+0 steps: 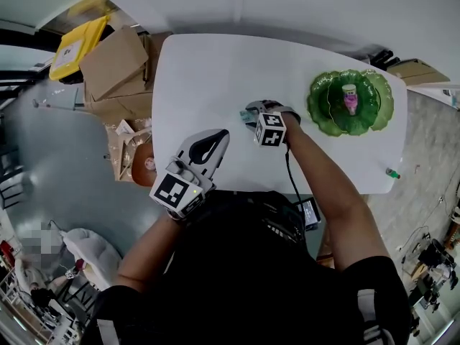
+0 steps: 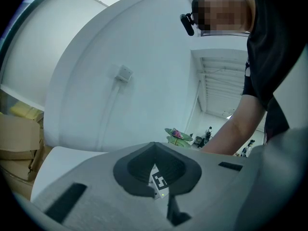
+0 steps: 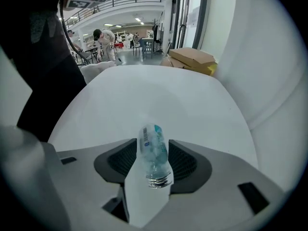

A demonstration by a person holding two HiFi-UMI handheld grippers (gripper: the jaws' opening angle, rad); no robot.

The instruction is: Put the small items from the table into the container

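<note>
A small clear bottle (image 3: 155, 153) with a blue-green label lies on its side near the middle of the white table (image 1: 215, 70), well away from every edge, its threaded neck pointing back toward the right gripper (image 3: 153, 141). That gripper is tipped steeply down over it with its jaws spread wide. The bottle sits in the gap between the two dark pads (image 3: 185, 160), which stand close on either side but do not squeeze it. Toward the right end of the table, well apart from the bottle, sits a green leaf-shaped dish (image 1: 316, 106). A little pink-and-white bottle (image 1: 350, 99) stands upright in the middle of it. Close to the near right corner of the table lies another small green item (image 1: 392, 172), too small to make out. The left gripper (image 1: 223, 134) hangs over the near edge toward the table's left end, pointing roughly level across the tabletop. Its jaws are together at the tips with nothing between them. Beyond the left edge of the table, cardboard boxes (image 1: 115, 63) are stacked on the floor, with a yellow sheet (image 1: 75, 45) beside them.
</note>
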